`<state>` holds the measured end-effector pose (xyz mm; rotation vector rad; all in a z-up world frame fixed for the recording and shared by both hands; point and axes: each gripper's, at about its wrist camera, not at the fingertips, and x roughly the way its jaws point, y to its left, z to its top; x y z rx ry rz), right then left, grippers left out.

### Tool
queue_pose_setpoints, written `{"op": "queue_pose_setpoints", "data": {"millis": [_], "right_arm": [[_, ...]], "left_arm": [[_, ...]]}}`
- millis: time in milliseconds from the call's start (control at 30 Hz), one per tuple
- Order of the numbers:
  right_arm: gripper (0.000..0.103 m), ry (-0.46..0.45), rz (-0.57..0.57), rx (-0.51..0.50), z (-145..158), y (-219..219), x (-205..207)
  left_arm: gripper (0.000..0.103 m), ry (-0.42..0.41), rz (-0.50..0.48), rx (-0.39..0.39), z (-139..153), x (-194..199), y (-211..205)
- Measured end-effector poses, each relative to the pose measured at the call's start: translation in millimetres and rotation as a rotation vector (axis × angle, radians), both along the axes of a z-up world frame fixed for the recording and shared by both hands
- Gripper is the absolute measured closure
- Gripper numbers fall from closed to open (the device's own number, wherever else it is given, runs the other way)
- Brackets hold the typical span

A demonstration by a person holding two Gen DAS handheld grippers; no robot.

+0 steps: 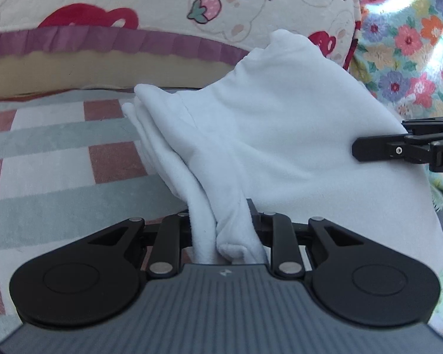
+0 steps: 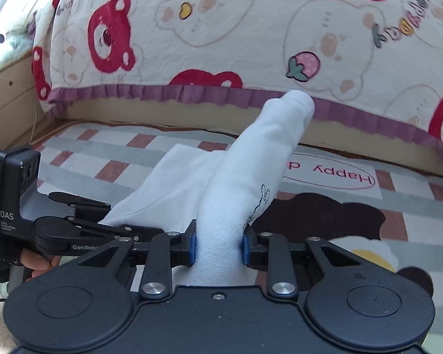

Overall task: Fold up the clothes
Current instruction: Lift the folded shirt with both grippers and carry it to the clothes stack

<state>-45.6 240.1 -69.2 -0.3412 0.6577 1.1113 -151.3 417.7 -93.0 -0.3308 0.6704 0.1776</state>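
A pale blue fleece garment [image 1: 280, 135] hangs lifted above the checked rug, stretched between both grippers. My left gripper [image 1: 224, 230] is shut on a bunched edge of it, the cloth filling the gap between the fingers. In the right wrist view the same garment [image 2: 245, 171] rises as a thick roll with a small line drawing on it, and my right gripper [image 2: 218, 244] is shut on it between blue pads [image 2: 193, 246]. The right gripper [image 1: 398, 147] shows at the right edge of the left wrist view, against the cloth. The left gripper [image 2: 150, 231] appears at the lower left, held by a gloved hand [image 2: 3, 265].
A checked red, grey and white rug [image 1: 59, 159] with "Happy" lettering [image 2: 333, 174] and a dark bear shape covers the floor. A bed draped in a bear-print quilt [image 2: 251, 29] with a purple frill stands behind. A floral blanket [image 1: 407, 47] lies at the right.
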Motion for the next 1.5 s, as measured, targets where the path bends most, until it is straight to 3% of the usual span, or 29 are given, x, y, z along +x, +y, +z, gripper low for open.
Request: {"op": "queue_pose_setpoints", "data": {"millis": [133, 233, 467, 733, 900, 1067, 1200, 1333, 1433, 1500], "right_arm": [[0.072, 0.0, 0.005, 0.03, -2.9, -15.9, 6.0], [0.072, -0.01, -0.019, 0.09, 11.7, -34.9, 20.3], [0.073, -0.007, -0.056, 0.207, 50.5, -94.2, 73.5], [0.073, -0.102, -0.107, 0.255, 103.7, -211.1, 166.3], [0.073, -0.102, -0.169, 0.261, 131.1, -272.5, 255.1], [0.072, 0.004, -0.2, 0.301, 134.8, -336.0, 368.4], [0.069, 0.145, -0.349, 0.304, 90.7, -372.0, 446.2], [0.058, 0.196, -0.537, 0.185, 19.4, -385.9, 472.1], [0.05, 0.196, -0.621, 0.279, -1.5, -416.2, 449.6], [0.049, 0.26, -0.684, 0.393, -7.3, -442.1, 428.3]], "left_arm": [[0.081, 0.018, -0.004, 0.048, 16.2, 11.8, -13.6], [0.081, 0.033, -0.015, 0.088, 30.9, 24.0, -26.8], [0.081, 0.053, -0.124, 0.205, 88.4, 97.8, -97.1], [0.081, -0.076, -0.198, 0.207, 130.2, 219.3, -195.2], [0.081, -0.167, -0.213, 0.098, 142.6, 314.5, -237.0], [0.081, -0.16, -0.215, -0.08, 104.9, 396.3, -266.4], [0.081, -0.133, -0.218, -0.194, 64.0, 455.1, -292.1], [0.079, -0.094, -0.195, -0.277, 7.4, 468.8, -295.7], [0.079, -0.126, -0.21, -0.268, -3.2, 458.5, -295.3], [0.078, -0.136, -0.211, -0.28, -5.7, 455.3, -290.5]]}}
